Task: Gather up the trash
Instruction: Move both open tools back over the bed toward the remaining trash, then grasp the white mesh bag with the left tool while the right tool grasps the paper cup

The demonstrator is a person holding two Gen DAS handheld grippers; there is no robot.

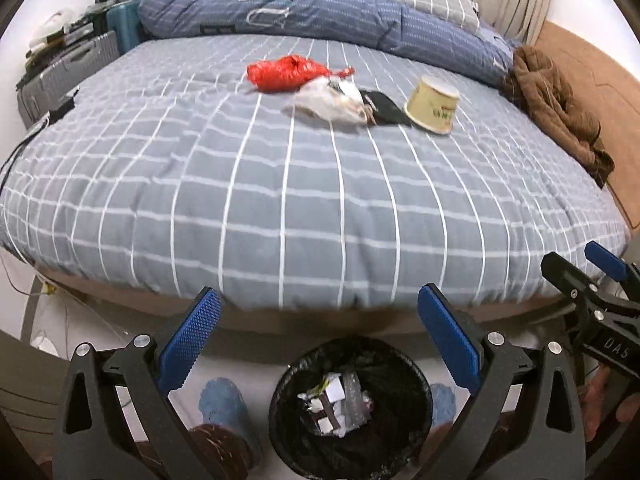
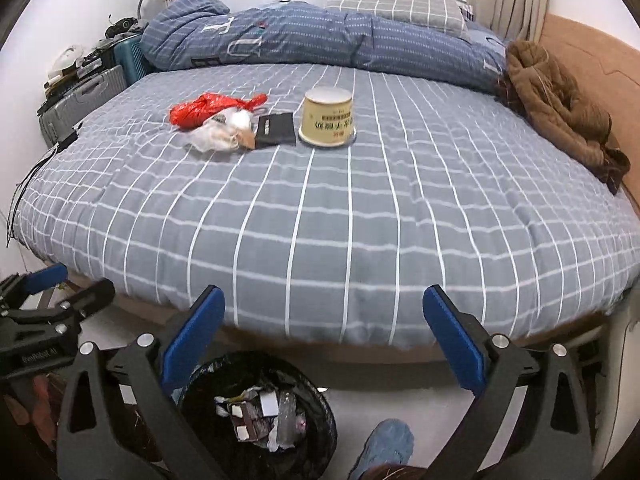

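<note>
Both grippers are held at the foot of the bed, above the floor. The left gripper has its jaws spread wide with nothing between them. The right gripper is likewise wide open and empty.

Container 1: a round waste bin fitted with a black liner stands on the floor just beside the bed's near edge, below the grippers. It holds crumpled paper, white and dark card pieces and a clear plastic wrapper; the contents lie below the rim.

Container 2: a cream paper tub stands inverted on the grid-pattern sheet, base upward. Its interior is hidden, so its contents cannot be determined.

Trash items on the bed, in a row from left to right:
- a crumpled red plastic bag;
- a clear plastic bag with small unidentifiable items inside, touching the red bag;
- a flat black packet, between the clear bag and the tub.

A rolled blue duvet lies along the far side of the bed. A brown garment lies at the right edge.
</note>
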